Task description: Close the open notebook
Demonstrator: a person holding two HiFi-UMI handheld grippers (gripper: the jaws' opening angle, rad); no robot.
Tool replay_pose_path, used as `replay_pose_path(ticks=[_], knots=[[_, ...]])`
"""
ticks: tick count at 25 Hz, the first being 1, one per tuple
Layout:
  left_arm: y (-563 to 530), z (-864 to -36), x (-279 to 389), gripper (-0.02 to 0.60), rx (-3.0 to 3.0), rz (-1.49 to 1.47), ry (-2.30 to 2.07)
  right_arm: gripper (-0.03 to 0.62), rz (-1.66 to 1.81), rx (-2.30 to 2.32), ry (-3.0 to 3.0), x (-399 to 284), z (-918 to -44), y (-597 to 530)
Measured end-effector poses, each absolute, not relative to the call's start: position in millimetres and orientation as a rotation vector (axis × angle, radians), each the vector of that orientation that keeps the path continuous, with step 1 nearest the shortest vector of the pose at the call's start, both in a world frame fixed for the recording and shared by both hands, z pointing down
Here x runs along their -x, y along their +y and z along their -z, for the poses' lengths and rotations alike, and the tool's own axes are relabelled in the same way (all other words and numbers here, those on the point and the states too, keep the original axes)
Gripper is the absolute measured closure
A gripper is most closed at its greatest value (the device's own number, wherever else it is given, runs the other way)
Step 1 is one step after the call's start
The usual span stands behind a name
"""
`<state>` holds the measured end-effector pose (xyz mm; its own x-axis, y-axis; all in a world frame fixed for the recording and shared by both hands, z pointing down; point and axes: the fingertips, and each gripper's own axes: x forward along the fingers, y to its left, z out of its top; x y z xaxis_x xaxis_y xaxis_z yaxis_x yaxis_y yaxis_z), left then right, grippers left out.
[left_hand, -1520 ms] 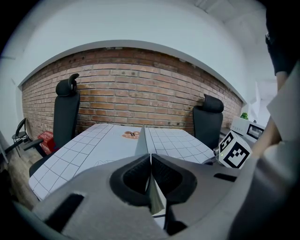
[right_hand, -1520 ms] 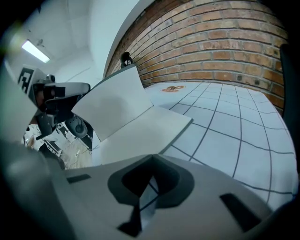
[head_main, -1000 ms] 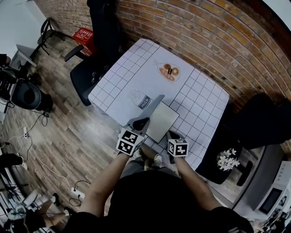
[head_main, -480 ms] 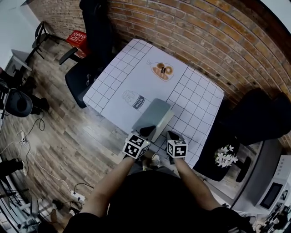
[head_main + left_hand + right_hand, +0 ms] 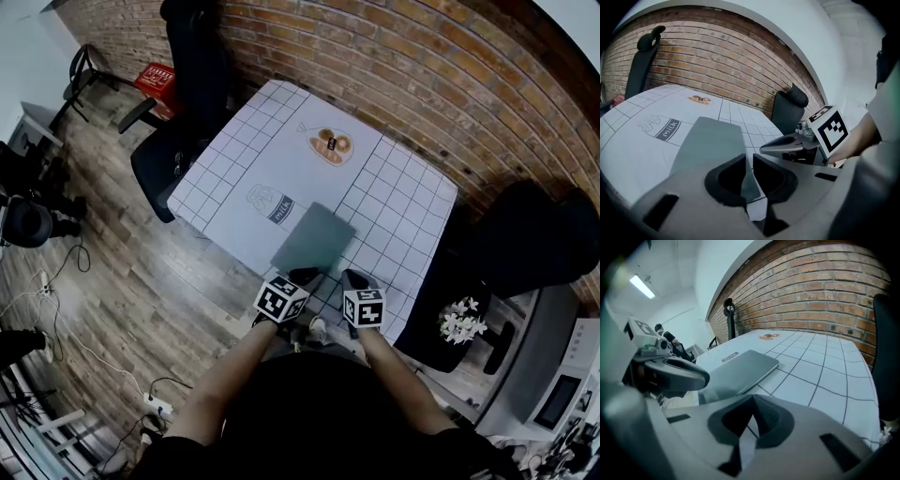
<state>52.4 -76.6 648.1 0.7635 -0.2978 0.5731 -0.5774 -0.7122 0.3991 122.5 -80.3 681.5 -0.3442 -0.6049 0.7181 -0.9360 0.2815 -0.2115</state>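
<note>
Closed notebook point(image 5: 314, 239), grey cover up, lying flat on the grid-patterned counter point(image 5: 403, 202) near the front edge, just right of the printed milk carton point(image 5: 272, 204). Left claw point(image 5: 305, 276) at the notebook's near edge – jaws a narrow slit apart, with the grey cover visible through the gap and nothing gripped. Right claw point(image 5: 354, 278) just right of the notebook's near corner, low over the counter – jaw tips together and empty; both held at the counter's front edge.

Notebook point(image 5: 710, 140) corner behind L gripper point(image 5: 748, 158).
</note>
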Motion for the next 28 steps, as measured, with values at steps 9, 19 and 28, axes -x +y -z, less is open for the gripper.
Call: replay_pose_path(ticks=[9, 19, 28], knots=[[-101, -620, -25, 0.549, -2.412, -0.588, -0.809, 0.58, -0.831, -1.401, -2.118, -117, -656, -94], [-139, -536, 24, 0.551, -2.528, -0.425, -1.035, 0.58, -0.568, -1.356, -2.272, -96, -590, -105], [-158, -439, 69, 0.557, -2.67, -0.224, -1.241, 0.58, -0.661, -1.499, -2.407, -98, -516, -133]])
